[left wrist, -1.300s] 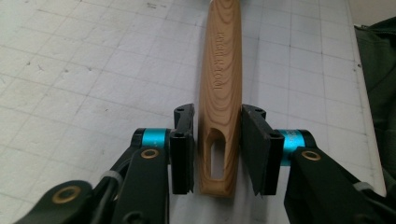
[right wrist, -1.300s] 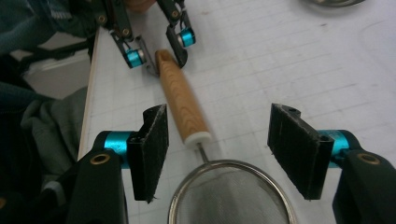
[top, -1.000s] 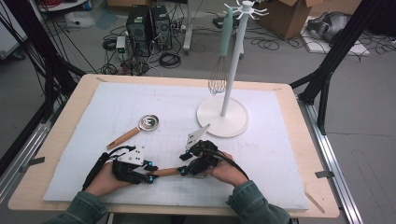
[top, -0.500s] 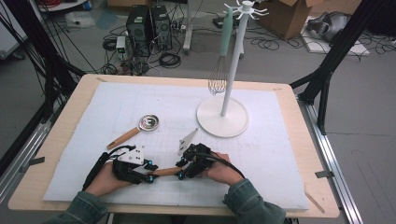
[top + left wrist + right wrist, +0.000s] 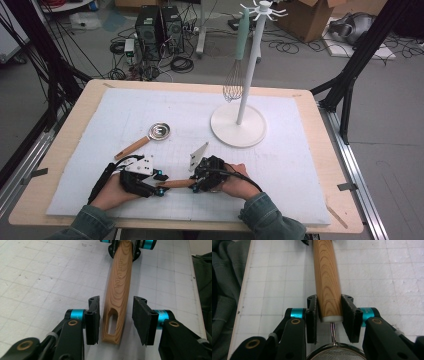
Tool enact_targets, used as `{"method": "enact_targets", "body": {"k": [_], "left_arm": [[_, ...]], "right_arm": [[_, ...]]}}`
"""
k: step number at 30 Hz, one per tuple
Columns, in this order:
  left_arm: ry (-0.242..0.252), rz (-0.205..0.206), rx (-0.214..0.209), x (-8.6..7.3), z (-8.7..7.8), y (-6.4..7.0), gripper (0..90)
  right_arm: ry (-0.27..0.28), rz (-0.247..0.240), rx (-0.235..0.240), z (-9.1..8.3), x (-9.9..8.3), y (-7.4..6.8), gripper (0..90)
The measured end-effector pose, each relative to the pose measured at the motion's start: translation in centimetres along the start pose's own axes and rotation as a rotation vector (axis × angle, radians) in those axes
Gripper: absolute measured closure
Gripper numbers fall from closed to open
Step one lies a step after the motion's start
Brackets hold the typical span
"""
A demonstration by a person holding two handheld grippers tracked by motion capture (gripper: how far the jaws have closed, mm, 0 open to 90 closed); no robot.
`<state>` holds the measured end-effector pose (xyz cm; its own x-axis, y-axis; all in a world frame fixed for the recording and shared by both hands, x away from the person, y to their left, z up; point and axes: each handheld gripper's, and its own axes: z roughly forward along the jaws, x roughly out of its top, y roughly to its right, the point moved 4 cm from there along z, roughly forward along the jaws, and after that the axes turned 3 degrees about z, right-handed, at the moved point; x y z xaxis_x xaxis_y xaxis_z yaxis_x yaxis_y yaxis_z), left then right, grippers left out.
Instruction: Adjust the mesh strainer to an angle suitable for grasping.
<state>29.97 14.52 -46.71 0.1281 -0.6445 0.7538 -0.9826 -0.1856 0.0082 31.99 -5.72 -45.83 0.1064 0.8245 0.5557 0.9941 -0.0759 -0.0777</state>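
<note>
Right tool (image 5: 329, 315) clamps wooden handle (image 5: 326, 277) at its collar.

1. The white mat (image 5: 125, 120) lies bare left of the small strainer (image 5: 150, 137), giving open passage
2. The stand (image 5: 239, 131) and hanging whisk (image 5: 234, 82) block the far middle
3. Between the grippers, the wooden handle (image 5: 175, 183) bars the way
</note>
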Motion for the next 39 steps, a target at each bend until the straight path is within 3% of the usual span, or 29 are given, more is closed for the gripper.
{"method": "enact_targets", "body": {"k": [7,20,27,39], "left_arm": [[0.002,-0.024,-0.001,-0.1,-0.1,-0.2,53.9],[0.028,-0.037,-0.017,0.7,-0.5,-0.4,55.0],[0.036,-0.028,-0.031,1.2,-0.4,-0.3,58.4],[0.033,0.03,-0.045,2.3,-0.8,0.0,68.3]], "right_arm": [[0.005,-0.002,0.0,-0.2,0.0,0.0,68.1],[0.078,-0.009,-0.015,-1.6,0.2,-0.4,68.1],[0.106,-0.013,-0.026,-2.3,0.2,-0.6,68.1],[0.134,-0.001,-0.011,-2.9,0.1,-0.8,67.6]]}}
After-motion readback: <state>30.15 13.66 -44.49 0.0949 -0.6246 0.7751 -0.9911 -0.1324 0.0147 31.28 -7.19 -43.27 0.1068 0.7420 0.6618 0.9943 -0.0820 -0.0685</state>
